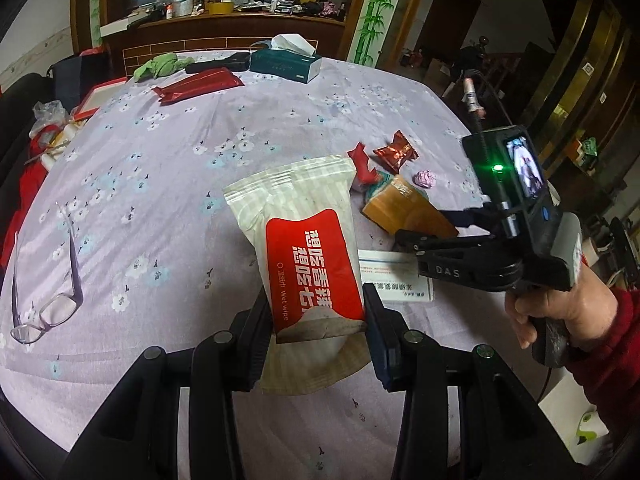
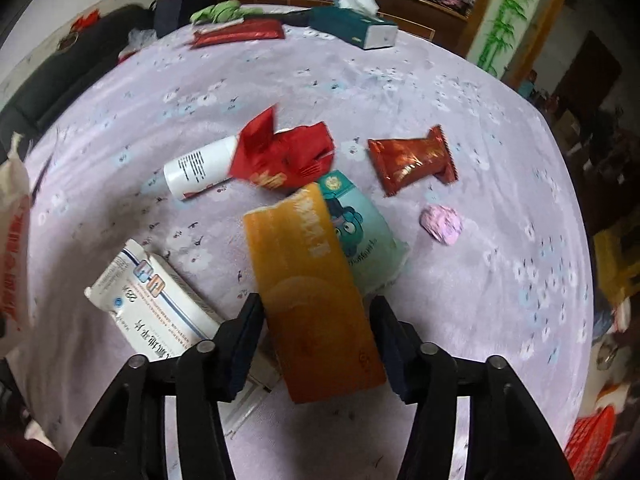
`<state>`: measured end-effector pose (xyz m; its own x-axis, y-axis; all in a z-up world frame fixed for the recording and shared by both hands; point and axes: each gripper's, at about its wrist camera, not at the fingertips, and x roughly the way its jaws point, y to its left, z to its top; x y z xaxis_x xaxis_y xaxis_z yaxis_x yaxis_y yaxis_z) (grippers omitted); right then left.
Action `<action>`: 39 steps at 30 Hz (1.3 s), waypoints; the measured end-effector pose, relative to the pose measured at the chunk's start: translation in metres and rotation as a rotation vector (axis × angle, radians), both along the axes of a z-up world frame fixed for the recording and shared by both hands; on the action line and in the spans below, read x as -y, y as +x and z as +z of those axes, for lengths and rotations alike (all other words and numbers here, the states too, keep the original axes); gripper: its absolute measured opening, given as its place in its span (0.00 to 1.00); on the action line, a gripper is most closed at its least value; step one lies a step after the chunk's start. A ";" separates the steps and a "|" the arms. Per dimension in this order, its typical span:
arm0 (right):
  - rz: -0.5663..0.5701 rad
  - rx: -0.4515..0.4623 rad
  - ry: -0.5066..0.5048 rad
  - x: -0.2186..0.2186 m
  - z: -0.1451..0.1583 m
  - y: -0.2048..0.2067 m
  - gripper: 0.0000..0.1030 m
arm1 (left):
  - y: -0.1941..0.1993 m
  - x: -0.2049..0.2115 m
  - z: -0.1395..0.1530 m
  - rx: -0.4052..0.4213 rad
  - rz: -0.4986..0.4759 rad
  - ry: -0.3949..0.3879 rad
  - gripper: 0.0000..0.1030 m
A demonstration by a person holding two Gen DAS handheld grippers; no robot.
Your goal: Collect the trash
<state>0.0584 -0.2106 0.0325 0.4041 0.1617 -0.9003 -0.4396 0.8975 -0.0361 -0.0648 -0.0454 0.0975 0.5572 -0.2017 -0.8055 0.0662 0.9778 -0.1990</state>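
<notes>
- the left gripper (image 1: pixel 318 322) is clamped on a wet wipe packet (image 1: pixel 308 248), both pads pressed to its sides; the red label reads "wet wipe" beside chinese characters, and the packet stands up and away from the claw over the tablecloth (image 1: pixel 180 184).
- the right gripper (image 2: pixel 316 344) has its two pads at either side of an orange packet (image 2: pixel 312 296) that is lifted off the cloth; it looks gripped, though a thin gap shows at the left pad. its print is too blurred to read.
- from the left wrist view the right gripper's body shows the letters "das", and a hand (image 1: pixel 560 312) in a red sleeve holds its handle.
- just ahead of the right claw, partly under the orange packet, lies one teal pouch (image 2: pixel 364 236) with a cartoon face.
- further ahead: one crumpled red wrapper (image 2: pixel 288 156) lying over one white bottle (image 2: pixel 200 168) with small unreadable print.
- ahead and to the right: one brown-red snack packet (image 2: pixel 412 160), and nearer, one pink crumpled ball (image 2: pixel 442 224).
- left of the right claw: one white medicine box (image 2: pixel 156 300) with blue print and the figure "28".
- far ahead: one dark green tissue box (image 2: pixel 352 26) with a tissue standing out of it, one flat red packet (image 2: pixel 240 34), one green cloth (image 2: pixel 218 12).
- left of the left claw: one pair of glasses (image 1: pixel 48 300) on the cloth.
</notes>
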 end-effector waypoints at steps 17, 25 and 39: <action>-0.435 0.046 0.266 0.090 0.052 -0.112 0.55 | 0.001 0.068 -0.003 0.035 -0.119 0.039 0.40; -0.556 0.087 0.234 0.132 0.059 -0.133 0.56 | -0.002 0.108 -0.001 0.058 -0.212 0.072 0.40; -0.608 0.143 0.180 0.167 0.068 -0.153 0.56 | -0.001 0.155 0.003 0.077 -0.314 0.088 0.40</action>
<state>-0.0949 -0.3779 0.1006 0.5852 0.0094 -0.8108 0.1472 0.9821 0.1176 -0.0658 -0.2007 0.1003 0.5389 -0.3049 -0.7853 0.3788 0.9203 -0.0974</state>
